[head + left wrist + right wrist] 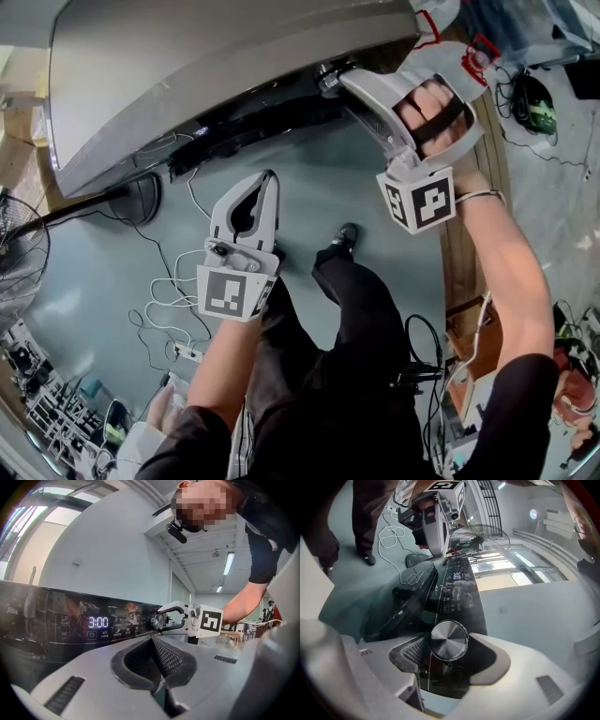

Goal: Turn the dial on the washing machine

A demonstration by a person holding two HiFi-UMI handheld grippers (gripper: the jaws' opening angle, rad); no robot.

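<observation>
Dial (pixel 448 641) is sitting at the right end of the washing machine's (pixel 187 66) dark control panel (pixel 457 590), past the display (pixel 98 622) reading 3:00. Right gripper (pixel 165 619) is pinching the dial, one jaw on each side and the pads looking seated on its rim. Left gripper (pixel 267 183) is hanging well apart in front of the machine, jaws pressed together on nothing. For the turn: keeping the squeeze firm, rotating the wrist about the dial's own axis, not pulling outward, so the pads aren't slipping off the smooth metal.

In the head view the right tool (pixel 334 82) largely hides the dial (pixel 448 641).
</observation>
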